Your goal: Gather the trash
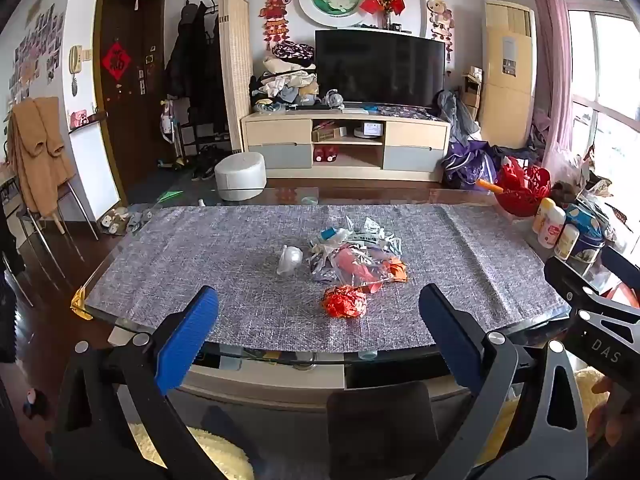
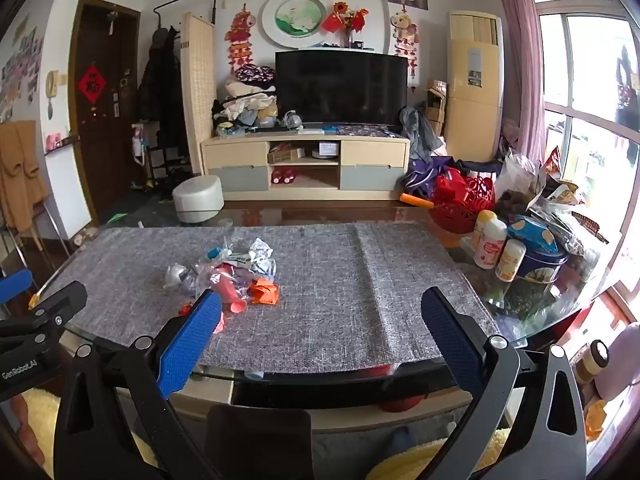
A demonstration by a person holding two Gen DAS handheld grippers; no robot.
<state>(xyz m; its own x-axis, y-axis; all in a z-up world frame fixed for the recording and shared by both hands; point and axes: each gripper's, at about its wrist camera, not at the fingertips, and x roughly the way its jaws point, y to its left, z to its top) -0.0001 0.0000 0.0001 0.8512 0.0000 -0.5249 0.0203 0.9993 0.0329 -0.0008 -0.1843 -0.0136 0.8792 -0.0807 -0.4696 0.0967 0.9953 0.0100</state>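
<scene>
A pile of trash [image 1: 356, 254] lies in the middle of the grey table mat [image 1: 200, 264]: crumpled clear and printed wrappers, a pink piece, an orange scrap. A crumpled red foil ball [image 1: 345, 301] lies nearest me and a small clear wad [image 1: 289, 260] lies to the left. My left gripper [image 1: 320, 332] is open and empty, held short of the table's front edge, facing the foil ball. My right gripper [image 2: 320, 336] is open and empty over the front edge; the pile [image 2: 236, 276] lies to its front left.
Bottles [image 2: 490, 246], a blue tin [image 2: 540, 268], bags and a red basket [image 2: 460, 204] crowd the table's right end. A dark chair back [image 1: 380, 424] stands before the table. The glass table edge [image 1: 280, 354] runs under the mat. The right gripper's body [image 1: 596, 312] shows at right.
</scene>
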